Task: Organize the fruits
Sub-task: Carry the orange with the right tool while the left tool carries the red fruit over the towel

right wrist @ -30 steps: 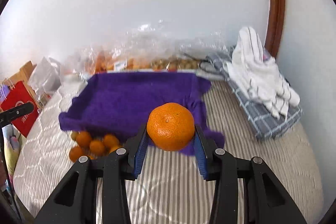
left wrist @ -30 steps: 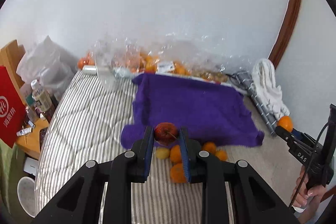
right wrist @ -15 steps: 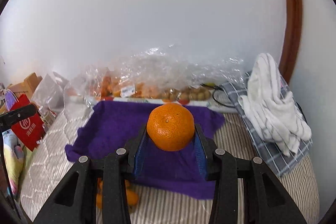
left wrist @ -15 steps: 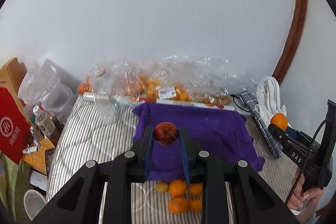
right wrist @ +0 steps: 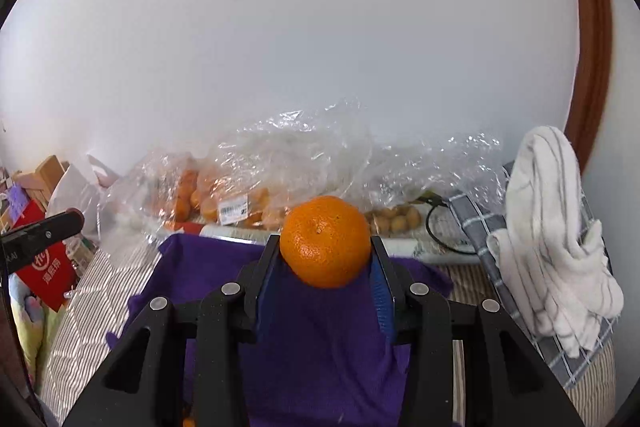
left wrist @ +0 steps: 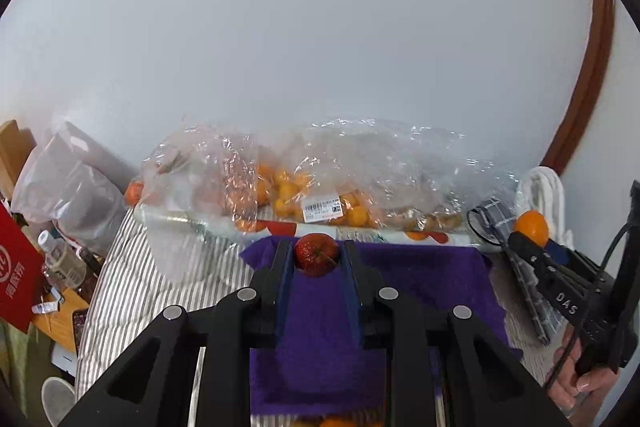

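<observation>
Both grippers loaded. Left gripper point(left wrist: 317, 259) is clamped on a small red apple point(left wrist: 316, 254), pads on its flanks, held up over the purple cloth point(left wrist: 420, 279). Right gripper point(right wrist: 326, 255) pinches an orange point(right wrist: 325, 241) at its widest girth, also above the cloth, fruit sitting high at the fingertips.

Handling guess — apple is firm, smooth and a bit slick, so it could rotate out if squeezed off-centre; keep the pads across the equator. Orange has a softer, grippier peel with some give; light force is enough, more would bruise it. Both look light.

Bagged fruit in clear plastic bags point(left wrist: 320, 183) sits at the wall behind the cloth — not in play.
</observation>
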